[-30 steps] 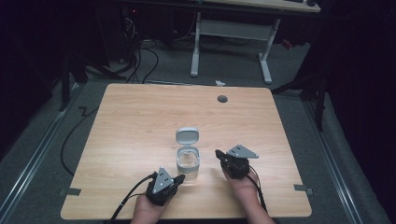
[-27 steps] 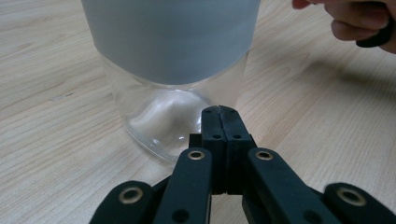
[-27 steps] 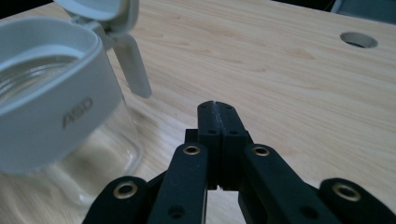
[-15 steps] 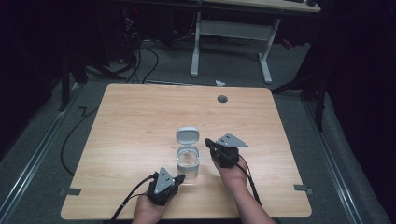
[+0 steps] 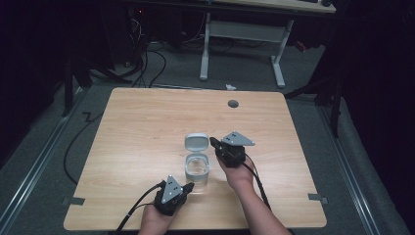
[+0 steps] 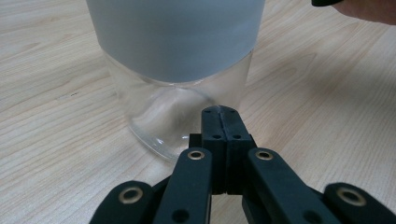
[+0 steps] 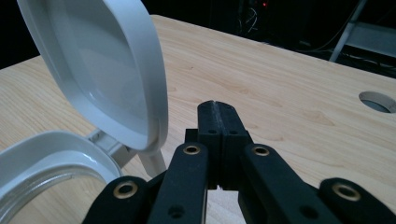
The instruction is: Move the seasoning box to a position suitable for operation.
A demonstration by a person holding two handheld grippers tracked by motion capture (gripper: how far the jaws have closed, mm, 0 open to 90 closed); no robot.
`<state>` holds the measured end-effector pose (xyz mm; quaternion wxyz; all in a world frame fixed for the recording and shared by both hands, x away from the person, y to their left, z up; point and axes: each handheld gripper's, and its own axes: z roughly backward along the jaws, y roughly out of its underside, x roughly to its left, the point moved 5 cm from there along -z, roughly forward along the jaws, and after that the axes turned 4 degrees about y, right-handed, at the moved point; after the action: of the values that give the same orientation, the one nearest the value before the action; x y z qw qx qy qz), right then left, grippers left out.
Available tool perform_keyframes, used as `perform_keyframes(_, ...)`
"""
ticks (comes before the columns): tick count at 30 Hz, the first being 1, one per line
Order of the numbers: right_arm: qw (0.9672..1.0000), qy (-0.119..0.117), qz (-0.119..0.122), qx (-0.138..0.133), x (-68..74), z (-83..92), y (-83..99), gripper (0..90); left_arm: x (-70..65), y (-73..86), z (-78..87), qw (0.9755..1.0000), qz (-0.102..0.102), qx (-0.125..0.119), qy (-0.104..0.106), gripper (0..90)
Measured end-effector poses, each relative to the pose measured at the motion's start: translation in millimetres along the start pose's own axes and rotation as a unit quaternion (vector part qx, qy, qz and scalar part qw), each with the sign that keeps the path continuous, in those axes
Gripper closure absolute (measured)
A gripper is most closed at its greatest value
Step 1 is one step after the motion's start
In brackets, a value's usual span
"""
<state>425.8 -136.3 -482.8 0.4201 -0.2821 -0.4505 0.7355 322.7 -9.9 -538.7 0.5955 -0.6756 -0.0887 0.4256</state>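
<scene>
The right gripper [image 5: 215, 142] has moved up beside the container's [image 5: 197, 171] open lid [image 5: 196, 142], both grippers' jaws closed empty, left gripper [image 5: 188, 186] bracing; closing remains.

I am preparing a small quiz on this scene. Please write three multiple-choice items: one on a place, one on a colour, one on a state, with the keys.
1. Where does the clear jar stand?
A. near the table's front edge, between the grippers
B. at the far left corner
C. on the floor

2. What colour is the jar's lid?
A. red
B. white
C. black

3. How is the lid?
A. closed flat
B. lying apart from the jar
C. swung open on its hinge

Key: 1 A, the high view shows it between the left gripper and right gripper; 2 B, pale white plastic; 3 C, it stands up behind the rim.
</scene>
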Motion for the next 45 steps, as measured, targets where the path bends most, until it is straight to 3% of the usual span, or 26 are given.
perform_keyframes(17,0.9998,-0.008,0.015,-0.01,3.7,1.0,-18.1,90.0,-0.6,0.2,-0.1,1.0,0.001,0.001,0.002,90.0)
perform_keyframes(35,0.9995,-0.017,0.021,-0.017,9.0,10.4,-17.4,90.0,-1.2,1.1,-0.2,1.0,-0.003,0.003,0.003,90.0)
perform_keyframes(45,0.9988,-0.033,0.03,-0.022,22.6,27.9,-2.5,90.0,-1.1,0.3,-0.2,1.0,-0.001,0.001,0.003,90.0)
